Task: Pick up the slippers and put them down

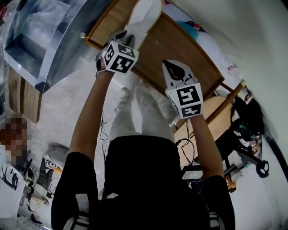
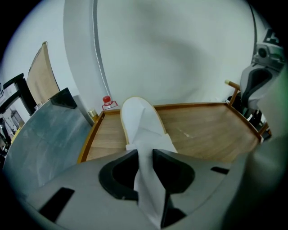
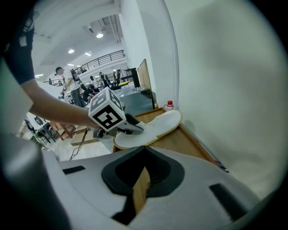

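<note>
From the head view, the left gripper (image 1: 129, 38) reaches over the near edge of a wooden table (image 1: 180, 45) and pinches a white slipper (image 1: 146, 13) that runs away from the person along the table's left side. The right gripper (image 1: 173, 68) hangs over bare wood well to the slipper's right. A pale wall borders the table's far right side. A clear plastic shelf unit (image 1: 40, 36) stands just off its left edge.

In the left gripper view, the left gripper (image 2: 145, 155) has its jaws narrow and pressed on the slipper's (image 2: 139, 117) white upper band. The heel is near the jaws and the toe points at the far rim. The table (image 2: 204, 134) has a raised rim all round, and a broad bare stretch lies right of the slipper. A red-capped bottle (image 2: 106, 100) stands just outside the far left corner. The right gripper (image 2: 255, 83) shows at the right edge.

In the right gripper view, the right gripper (image 3: 144, 155) has its jaws drawn together at the tips and holds nothing. The slipper (image 3: 159, 125) stretches from the near table edge towards the wall corner, gripped by the left gripper (image 3: 137, 128). Whether its sole touches the table (image 3: 182, 141) cannot be told.
</note>
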